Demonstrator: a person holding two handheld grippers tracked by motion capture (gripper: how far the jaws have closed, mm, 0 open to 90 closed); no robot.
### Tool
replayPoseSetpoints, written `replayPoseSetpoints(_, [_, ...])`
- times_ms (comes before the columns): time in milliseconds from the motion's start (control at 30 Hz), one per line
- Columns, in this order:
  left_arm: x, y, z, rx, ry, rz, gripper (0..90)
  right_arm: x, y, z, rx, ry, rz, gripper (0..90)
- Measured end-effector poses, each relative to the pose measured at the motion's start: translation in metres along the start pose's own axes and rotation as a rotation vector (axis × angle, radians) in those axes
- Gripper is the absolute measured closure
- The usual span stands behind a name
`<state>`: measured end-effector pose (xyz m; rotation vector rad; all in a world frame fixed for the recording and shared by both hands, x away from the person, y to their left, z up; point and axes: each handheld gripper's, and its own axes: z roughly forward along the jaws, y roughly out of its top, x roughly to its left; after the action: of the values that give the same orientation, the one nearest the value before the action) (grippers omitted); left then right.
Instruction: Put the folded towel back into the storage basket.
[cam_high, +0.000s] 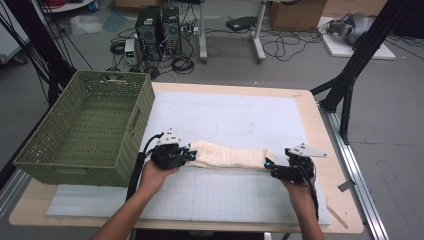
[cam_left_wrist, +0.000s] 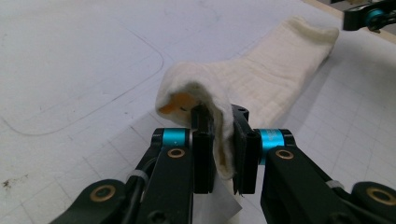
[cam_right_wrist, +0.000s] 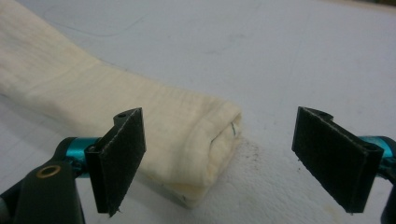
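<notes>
A cream rolled towel (cam_high: 230, 156) lies across the white gridded mat (cam_high: 225, 120), its long side running left to right. My left gripper (cam_high: 190, 156) is shut on the towel's left end; in the left gripper view its jaws pinch a raised fold of the towel (cam_left_wrist: 261, 79) between the pads (cam_left_wrist: 204, 149). My right gripper (cam_high: 270, 165) stands open at the towel's right end. In the right gripper view the two pads (cam_right_wrist: 122, 158) stand wide apart, with the towel's folded end (cam_right_wrist: 187, 135) lying between and just beyond them, untouched.
A green woven basket (cam_high: 35, 160) stands at the table's left, its near wall beside my left hand. The wooden table edge (cam_high: 330, 150) runs along the right. Beyond the table are computer towers (cam_high: 157, 27), cables and black stand legs (cam_high: 350, 85).
</notes>
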<state>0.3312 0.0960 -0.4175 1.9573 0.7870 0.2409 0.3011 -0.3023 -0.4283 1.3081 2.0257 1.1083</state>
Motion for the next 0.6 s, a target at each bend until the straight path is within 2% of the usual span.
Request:
replayPoseSetpoints(67, [0.0,-0.001,-0.001,-0.005,-0.003,-0.002,80.3,0.0,-0.003,0.014,0.043,-0.012,0.021,16.6])
replayPoseSetpoints(233, [-0.001,-0.002,-0.003,-0.013,-0.007,0.0,80.3,0.001,-0.009,0.023,0.082,0.003,0.015,22.3])
replayPoseSetpoints(367, [-0.001,-0.003,-0.002,-0.01,-0.008,0.004,80.3,0.002,-0.01,0.024,0.1,0.024,0.005,33.2])
replayPoseSetpoints(467, [-0.002,-0.003,-0.002,-0.011,-0.004,0.006,80.3,0.003,-0.01,0.024,0.11,0.023,-0.014,36.6])
replayPoseSetpoints(600, [-0.002,-0.005,-0.003,0.003,0.001,0.02,80.3,0.002,-0.011,0.024,0.119,0.049,0.027,47.2])
